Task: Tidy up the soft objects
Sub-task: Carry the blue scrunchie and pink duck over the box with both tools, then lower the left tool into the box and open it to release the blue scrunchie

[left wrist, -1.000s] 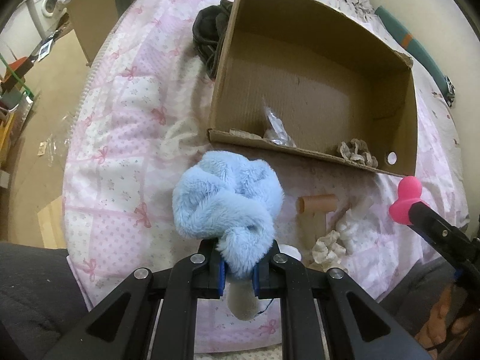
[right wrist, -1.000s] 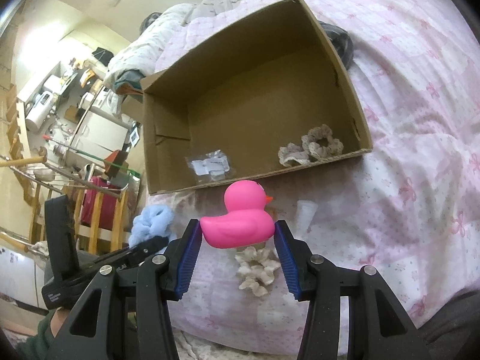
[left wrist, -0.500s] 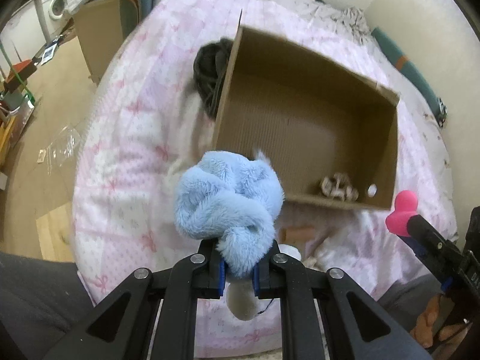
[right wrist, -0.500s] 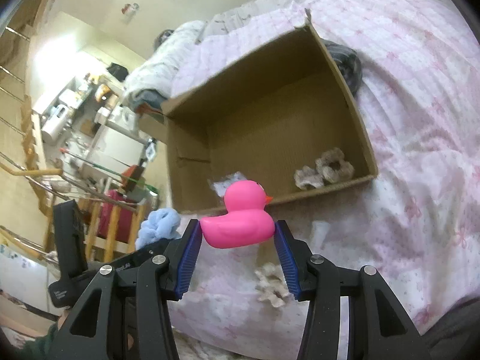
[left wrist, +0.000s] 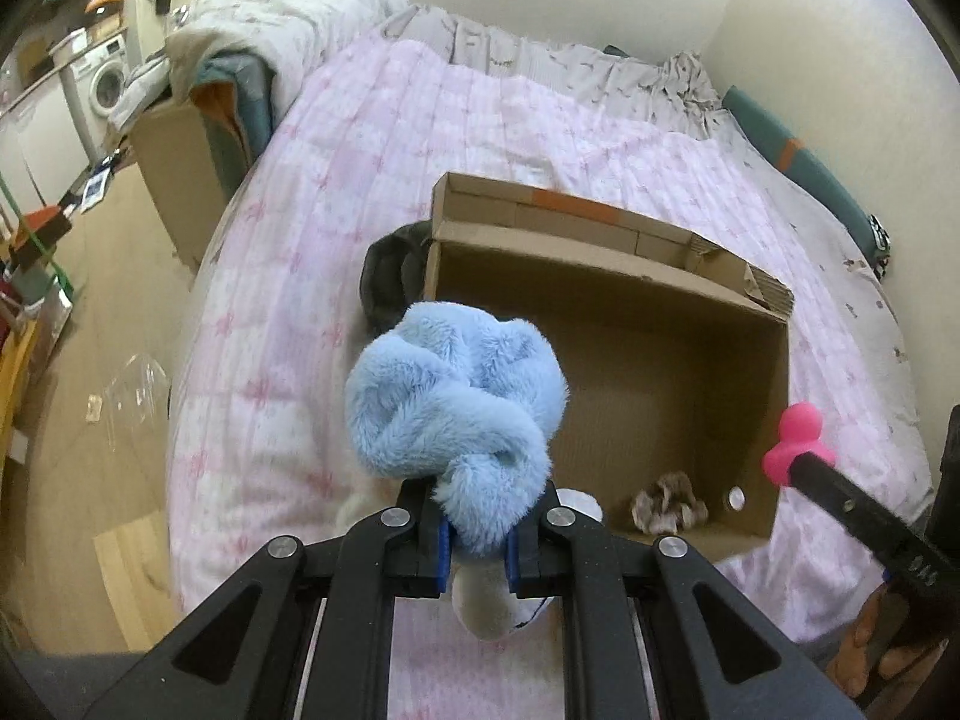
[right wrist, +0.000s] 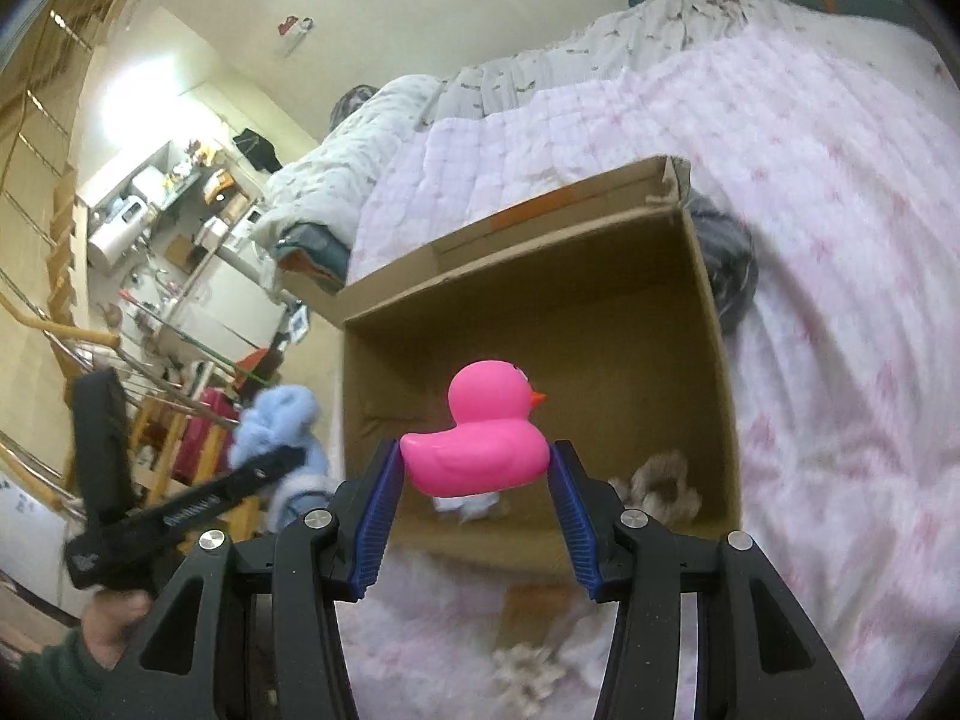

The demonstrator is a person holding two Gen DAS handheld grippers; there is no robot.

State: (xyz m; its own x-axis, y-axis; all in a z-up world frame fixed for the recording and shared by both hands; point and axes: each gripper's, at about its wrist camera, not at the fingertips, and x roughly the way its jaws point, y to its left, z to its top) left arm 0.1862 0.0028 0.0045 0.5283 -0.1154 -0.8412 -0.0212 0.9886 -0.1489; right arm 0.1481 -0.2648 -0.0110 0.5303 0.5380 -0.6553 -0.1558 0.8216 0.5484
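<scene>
Bed-top box (right wrist: 714, 360) beyond gripper-held duck (right wrist: 480, 450)

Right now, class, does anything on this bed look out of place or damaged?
Yes: the cardboard box has a torn, ragged far corner, and a dark garment lies crumpled against its outer wall on the pink quilt.

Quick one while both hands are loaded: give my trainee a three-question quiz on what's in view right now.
1. True or false: the left gripper is shut on the blue fluffy scrunchie.
2. What does the right gripper hold? A) pink rubber duck B) cardboard tube C) nothing
3. Fill in: a beige scrunchie already lies inside the ____.

Key: 1 true; 2 A; 3 cardboard box.
</scene>
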